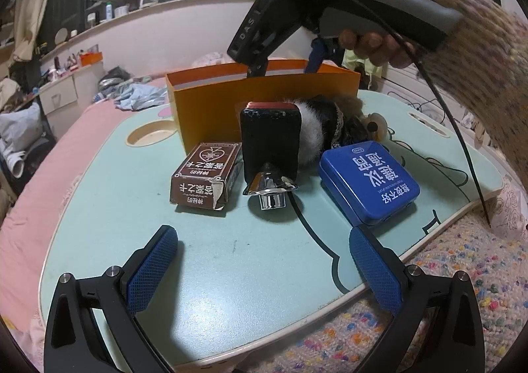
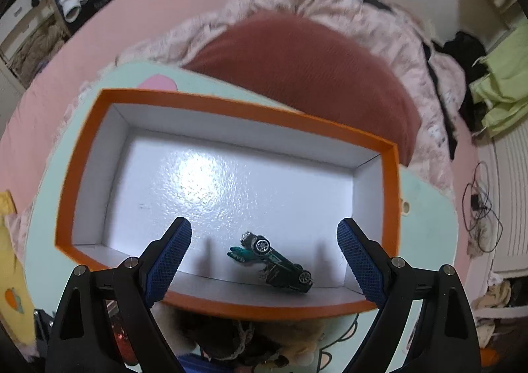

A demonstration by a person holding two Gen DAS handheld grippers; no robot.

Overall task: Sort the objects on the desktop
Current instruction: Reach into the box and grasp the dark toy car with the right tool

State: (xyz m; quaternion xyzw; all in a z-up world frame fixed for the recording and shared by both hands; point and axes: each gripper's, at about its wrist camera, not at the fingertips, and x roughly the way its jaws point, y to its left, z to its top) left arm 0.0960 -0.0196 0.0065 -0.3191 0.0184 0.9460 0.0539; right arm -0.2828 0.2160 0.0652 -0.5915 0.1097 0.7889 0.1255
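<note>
Teal die-cast toy car [image 2: 271, 261] with silver wheels, tipped on its side on glossy white floor of orange-rimmed box [image 2: 227, 110], near front wall, right gripper [image 2: 264, 257] spread wide above it, gripping nothing, left gripper [image 1: 262, 269] likewise spread, over mint lap table [image 1: 231, 261].

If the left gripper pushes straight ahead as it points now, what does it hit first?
Most likely the chrome-capped black bottle, lying roughly centred ahead of the open left gripper. The brown carton and blue tin flank that line; depth is uncertain.
</note>
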